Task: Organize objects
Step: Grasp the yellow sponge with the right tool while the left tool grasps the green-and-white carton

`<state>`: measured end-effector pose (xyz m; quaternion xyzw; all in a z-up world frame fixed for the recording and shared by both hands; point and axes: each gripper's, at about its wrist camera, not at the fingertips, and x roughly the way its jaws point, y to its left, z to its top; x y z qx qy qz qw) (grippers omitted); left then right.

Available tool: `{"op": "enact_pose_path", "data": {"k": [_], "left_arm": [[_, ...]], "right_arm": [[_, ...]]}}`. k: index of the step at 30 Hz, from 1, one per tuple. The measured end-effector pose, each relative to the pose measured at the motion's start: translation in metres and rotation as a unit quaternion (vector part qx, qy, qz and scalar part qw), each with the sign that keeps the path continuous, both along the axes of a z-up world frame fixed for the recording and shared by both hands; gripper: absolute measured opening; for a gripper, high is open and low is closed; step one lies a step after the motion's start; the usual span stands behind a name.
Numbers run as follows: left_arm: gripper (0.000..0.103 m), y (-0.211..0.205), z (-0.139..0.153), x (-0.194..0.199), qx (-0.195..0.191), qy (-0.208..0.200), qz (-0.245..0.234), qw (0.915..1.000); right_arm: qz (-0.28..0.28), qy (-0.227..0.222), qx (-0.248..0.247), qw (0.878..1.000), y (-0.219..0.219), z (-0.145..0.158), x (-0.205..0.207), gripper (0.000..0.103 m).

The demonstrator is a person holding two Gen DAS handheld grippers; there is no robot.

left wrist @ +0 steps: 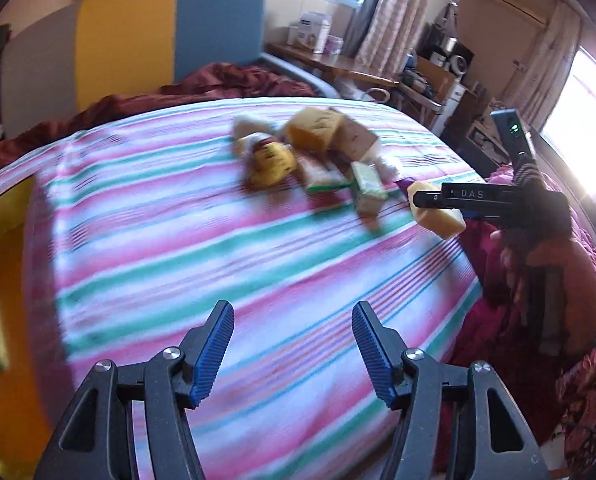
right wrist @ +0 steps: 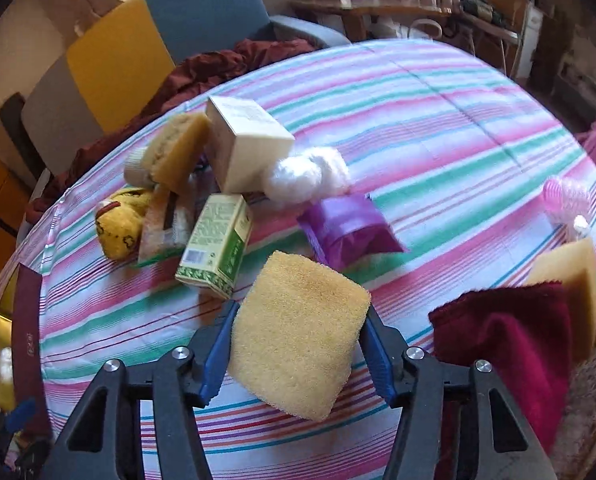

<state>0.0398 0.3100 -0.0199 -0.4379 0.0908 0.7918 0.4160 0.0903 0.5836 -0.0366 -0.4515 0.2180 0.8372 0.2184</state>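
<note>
Sponge pickup in hand

Left wrist view: left gripper (left wrist: 293,350) open and empty over striped bedspread (left wrist: 217,240); clutter pile far, blurred.

Right wrist view: right gripper (right wrist: 298,344) clamped on yellow sponge (right wrist: 298,332), near centre, long axis running near-to-far, far end tilted left. Next, probably: lift clear, carry right toward second sponge (right wrist: 570,276) and red cloth (right wrist: 506,332).

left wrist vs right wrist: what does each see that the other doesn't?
Left wrist only: its own empty blue-padded left gripper, and the right gripper seen from outside.

Right wrist only: a dark red towel, a second yellow sponge behind it, a purple plastic pouch and a white fluffy ball.

Both: the yellow rectangular sponge between the right fingers, the green carton, and the pile on the striped bedsheet.
</note>
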Motion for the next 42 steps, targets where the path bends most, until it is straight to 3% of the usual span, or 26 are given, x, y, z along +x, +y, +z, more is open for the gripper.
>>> {"op": "enact_pose_path", "data": {"k": [3,7,20,22,23,25,34,42], "left_arm": [[0.062,0.033,-0.005,-0.002,-0.005,0.002,-0.023,0.9997],[0.062,0.081,-0.015,-0.005,-0.006,-0.003,-0.051,0.9987],[0.061,0.177,-0.042,-0.030,-0.005,-0.038,-0.055,0.9978],[0.052,0.186,-0.049,-0.035,-0.003,-0.049,-0.053,0.9974],[0.051,0.189,-0.049,-0.035,-0.001,-0.044,-0.052,0.9977],[0.038,0.194,-0.049,-0.033,-0.002,-0.019,-0.058,0.9982],[0.030,0.173,-0.049,-0.024,0.012,0.017,-0.079,0.9967],[0.030,0.130,-0.051,-0.016,0.021,0.017,-0.070,0.9972]], "right_arm": [[-0.021,0.008,0.024,0.999,0.006,0.009,0.007,0.059],[-0.049,0.017,0.010,0.999,0.024,0.012,0.015,0.059],[-0.113,0.041,-0.013,0.993,0.057,0.014,0.025,0.060],[-0.117,0.047,-0.014,0.992,0.059,0.016,0.027,0.060],[-0.119,0.048,-0.012,0.992,0.060,0.017,0.028,0.060],[-0.119,0.050,-0.009,0.992,0.060,0.018,0.027,0.060],[-0.102,0.068,-0.005,0.992,0.056,0.022,0.026,0.060],[-0.050,0.080,-0.011,0.995,0.040,0.023,0.014,0.060]]}}
